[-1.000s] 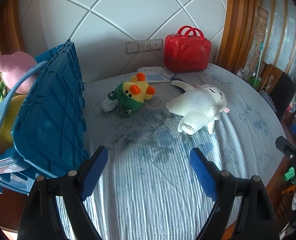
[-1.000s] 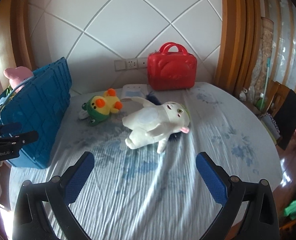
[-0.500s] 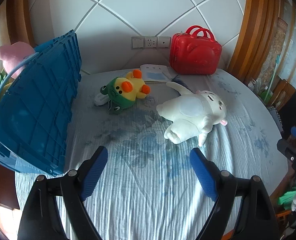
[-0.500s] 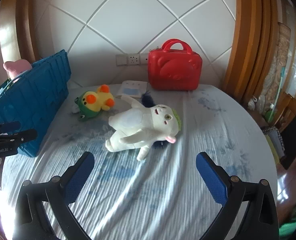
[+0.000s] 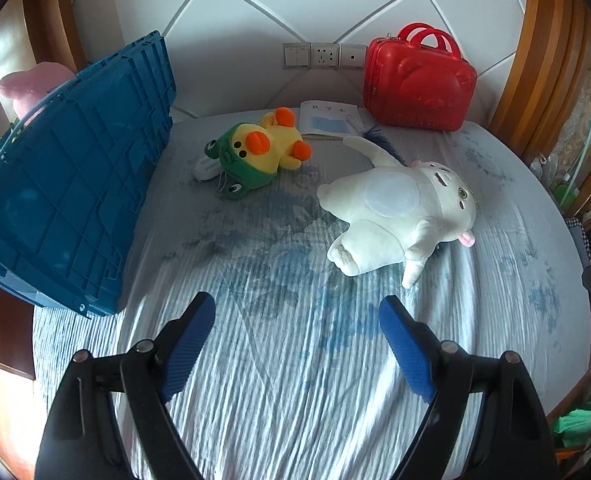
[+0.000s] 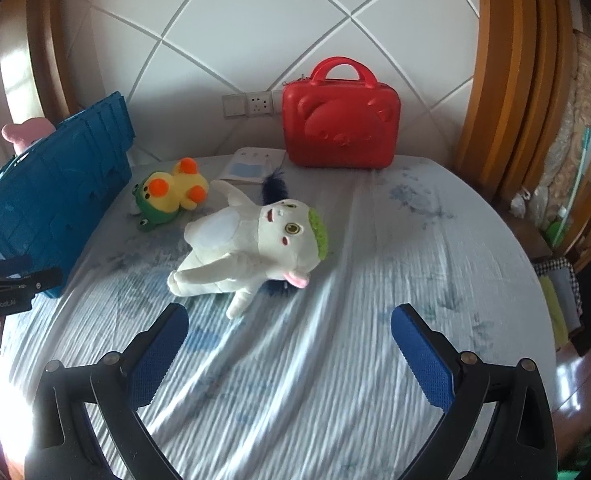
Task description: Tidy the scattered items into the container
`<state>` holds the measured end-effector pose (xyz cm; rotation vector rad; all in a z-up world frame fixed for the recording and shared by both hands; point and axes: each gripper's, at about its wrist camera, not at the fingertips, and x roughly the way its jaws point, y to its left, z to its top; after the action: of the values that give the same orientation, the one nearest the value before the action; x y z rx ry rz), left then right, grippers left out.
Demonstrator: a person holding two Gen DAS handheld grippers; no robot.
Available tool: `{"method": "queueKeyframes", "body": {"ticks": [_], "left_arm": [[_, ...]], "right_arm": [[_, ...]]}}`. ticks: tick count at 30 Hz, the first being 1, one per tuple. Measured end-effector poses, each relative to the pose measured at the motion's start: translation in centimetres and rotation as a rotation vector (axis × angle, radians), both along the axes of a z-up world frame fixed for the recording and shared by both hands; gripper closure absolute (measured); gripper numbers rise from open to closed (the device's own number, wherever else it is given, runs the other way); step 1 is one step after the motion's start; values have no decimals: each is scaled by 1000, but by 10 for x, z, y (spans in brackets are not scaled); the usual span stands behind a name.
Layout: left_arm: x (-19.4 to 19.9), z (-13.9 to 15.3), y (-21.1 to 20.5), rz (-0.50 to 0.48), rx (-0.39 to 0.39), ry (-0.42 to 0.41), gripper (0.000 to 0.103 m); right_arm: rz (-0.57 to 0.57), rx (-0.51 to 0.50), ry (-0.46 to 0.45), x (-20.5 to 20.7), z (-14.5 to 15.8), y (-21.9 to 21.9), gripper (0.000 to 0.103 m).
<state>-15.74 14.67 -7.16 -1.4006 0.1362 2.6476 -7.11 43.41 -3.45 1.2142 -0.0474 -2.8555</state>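
Observation:
A white plush animal (image 5: 399, 212) lies on its side mid-bed, also in the right wrist view (image 6: 251, 248). A yellow duck plush in a green frog hood (image 5: 259, 156) lies behind it to the left, also in the right wrist view (image 6: 167, 196), with a small white object (image 5: 207, 169) beside it. A blue plastic crate (image 5: 67, 184) stands at the left, also in the right wrist view (image 6: 51, 192), with a pink plush (image 5: 31, 84) in it. My left gripper (image 5: 297, 340) is open and empty above the bedsheet. My right gripper (image 6: 289, 354) is open and empty, just short of the white plush.
A red bear-face case (image 5: 417, 82) stands against the white padded headboard, with a booklet (image 5: 329, 118) in front of it. Wall sockets (image 5: 323, 55) sit on the headboard. The bed's curved edge runs along the right, with furniture and the floor beyond.
Both grippers have swung right and drawn nearer the bed. The crate has slid left in both views and the white plush now sits closer. Both grippers stayed open.

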Motion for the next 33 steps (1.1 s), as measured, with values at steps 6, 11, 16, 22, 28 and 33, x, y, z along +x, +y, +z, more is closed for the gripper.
{"method": "queueKeyframes", "body": {"ticks": [6,11,16,22,28,33], "left_arm": [[-28,-18,2,-28,19,-29,19],[-48,-40,4,-54,22,-66,19],[-61,-58,9,-45,14,-117,19],[-76,-76,16,16,48,-155,19],[-87,-103,33,25,17,-204,19],[-99,-126,49,-11,-20,-241,19]], "right_arm": [[-55,-13,-46,-19,-9,6,0],[-95,-2,-50,-31,-11,8,0],[-112,-67,-87,-47,-20,19,0],[-58,-44,-98,-83,-22,30,0],[-10,-57,-133,-121,-47,39,0],[26,-63,-179,-144,-67,35,0]]}}
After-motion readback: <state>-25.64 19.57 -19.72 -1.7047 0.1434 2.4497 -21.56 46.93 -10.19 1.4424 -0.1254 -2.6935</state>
